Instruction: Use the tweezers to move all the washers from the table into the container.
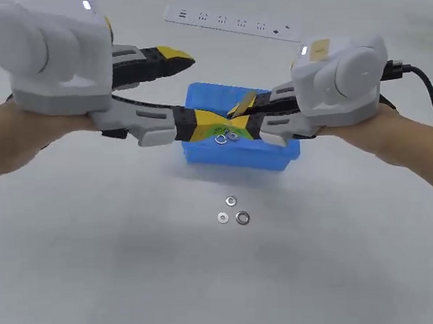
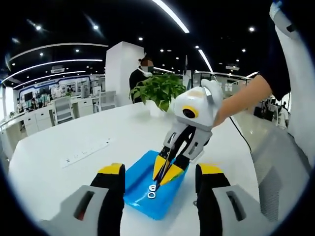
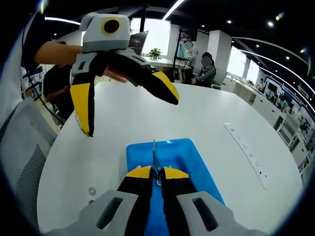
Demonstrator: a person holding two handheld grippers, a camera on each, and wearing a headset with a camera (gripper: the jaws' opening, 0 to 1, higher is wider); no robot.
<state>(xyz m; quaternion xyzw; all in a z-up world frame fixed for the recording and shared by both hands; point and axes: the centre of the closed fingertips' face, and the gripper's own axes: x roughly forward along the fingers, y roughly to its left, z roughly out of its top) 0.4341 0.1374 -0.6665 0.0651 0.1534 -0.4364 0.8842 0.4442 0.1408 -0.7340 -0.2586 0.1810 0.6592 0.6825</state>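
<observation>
Right claw [image 3: 157,172]: pressed together on the tweezers [image 3: 153,150], tips angled down into the blue container [image 1: 230,156]. Left claw [image 2: 161,170]: spread wide, holding nothing, above the container's near edge. 2 washers [image 1: 221,139] lie inside the container; 3 washers [image 1: 242,218] sit on the white counter [image 1: 99,251] just before it. Power strip [image 1: 229,23] lies behind.
</observation>
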